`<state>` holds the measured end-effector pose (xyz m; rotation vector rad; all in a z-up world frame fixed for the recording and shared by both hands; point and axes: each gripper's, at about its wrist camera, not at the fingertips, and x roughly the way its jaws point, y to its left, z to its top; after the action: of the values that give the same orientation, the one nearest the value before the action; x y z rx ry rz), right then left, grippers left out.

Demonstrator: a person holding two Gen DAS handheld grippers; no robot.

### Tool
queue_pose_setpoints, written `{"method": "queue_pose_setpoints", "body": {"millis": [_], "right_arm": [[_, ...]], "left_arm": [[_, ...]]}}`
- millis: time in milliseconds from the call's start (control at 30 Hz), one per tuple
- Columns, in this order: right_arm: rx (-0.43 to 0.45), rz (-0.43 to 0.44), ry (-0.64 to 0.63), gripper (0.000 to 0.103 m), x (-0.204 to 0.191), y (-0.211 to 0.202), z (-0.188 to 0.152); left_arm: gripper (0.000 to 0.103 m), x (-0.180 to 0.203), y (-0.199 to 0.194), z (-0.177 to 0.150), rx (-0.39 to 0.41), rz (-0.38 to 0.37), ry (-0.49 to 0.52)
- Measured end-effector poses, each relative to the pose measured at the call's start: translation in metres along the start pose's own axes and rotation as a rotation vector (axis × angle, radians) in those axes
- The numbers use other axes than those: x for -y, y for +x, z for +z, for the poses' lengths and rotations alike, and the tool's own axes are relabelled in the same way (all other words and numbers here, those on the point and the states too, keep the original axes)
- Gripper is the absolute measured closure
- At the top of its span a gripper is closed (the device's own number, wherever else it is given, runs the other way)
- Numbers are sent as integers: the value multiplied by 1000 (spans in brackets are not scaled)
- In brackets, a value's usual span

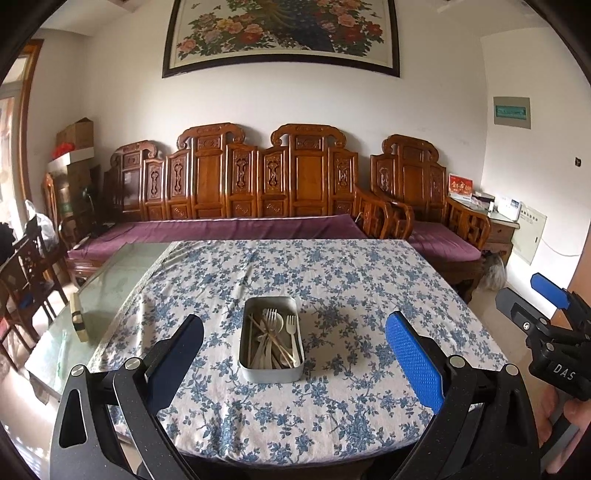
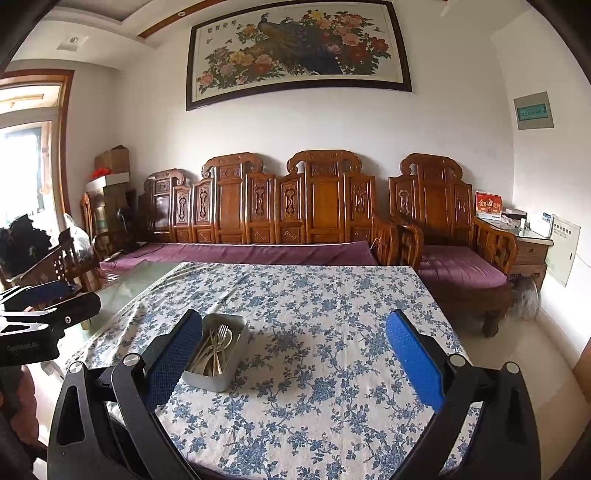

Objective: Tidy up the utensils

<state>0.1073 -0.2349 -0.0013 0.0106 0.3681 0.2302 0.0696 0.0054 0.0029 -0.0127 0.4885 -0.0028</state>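
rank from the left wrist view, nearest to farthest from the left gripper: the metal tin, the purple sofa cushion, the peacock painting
1. metal tin, on the tablecloth just ahead of the left gripper
2. purple sofa cushion, beyond the table's far edge
3. peacock painting, high on the back wall

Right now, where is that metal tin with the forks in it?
The metal tin sits on the flowered tablecloth, centred ahead of the open left gripper; in the right wrist view it lies left of centre, by the right gripper's left finger.

Floral tablecloth, carved wood sofa (purple cushions), peony pic

Both wrist views over table
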Motion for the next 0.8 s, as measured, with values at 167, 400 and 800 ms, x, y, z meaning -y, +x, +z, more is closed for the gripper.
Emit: {"method": "queue_pose_setpoints", "body": {"millis": [167,400,800], "right_arm": [[0,-1,-1,3,1,0,0],[0,0,-1,3,2,0,-1],[-2,-2,-2,3,0,1,-2]], "left_arm": [[8,3,-4,0,6,-3,4],[8,4,-7,0,9,-3,6],[8,6,-9,1,16,-7,9]]}}
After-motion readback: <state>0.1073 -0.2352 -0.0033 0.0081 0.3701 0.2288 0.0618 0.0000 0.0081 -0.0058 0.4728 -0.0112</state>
